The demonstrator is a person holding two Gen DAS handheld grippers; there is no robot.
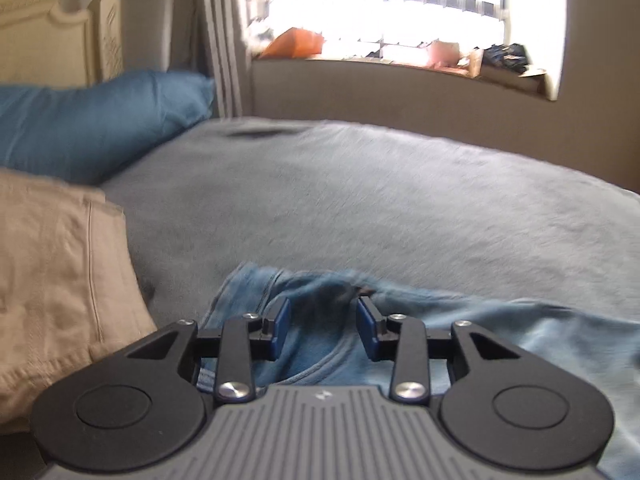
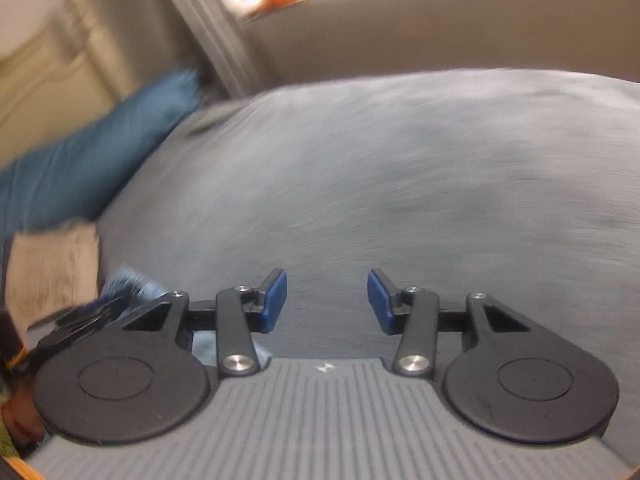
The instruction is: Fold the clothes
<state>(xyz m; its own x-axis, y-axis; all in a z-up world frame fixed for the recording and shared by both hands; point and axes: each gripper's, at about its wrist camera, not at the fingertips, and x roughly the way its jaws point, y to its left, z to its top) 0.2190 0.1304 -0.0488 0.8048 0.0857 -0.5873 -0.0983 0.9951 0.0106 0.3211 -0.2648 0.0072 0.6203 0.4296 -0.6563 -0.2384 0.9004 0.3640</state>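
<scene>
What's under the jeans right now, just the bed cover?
The jeans lie on the grey blanket, which shows all around their far edge. The left gripper body covers their near part, so anything beneath there is hidden.

left claw (image 1: 322, 327) | right claw (image 2: 327, 302) | blk arms, blue pads, silver screws, grey ribbed base

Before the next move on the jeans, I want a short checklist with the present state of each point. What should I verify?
1. Right gripper empty, fingers apart: ok.
2. Left gripper over the jeans, fingers apart: ok.
3. Left fingers pressing the denim: cannot tell; cloth shows between them, contact is unclear.
4. Free grey blanket beyond the jeans for folding: ok.
5. Beige garment apart from the jeans: ok in the left wrist view.
6. Jeans lying flat: not ok, the cloth is bunched near the fingers.
</scene>
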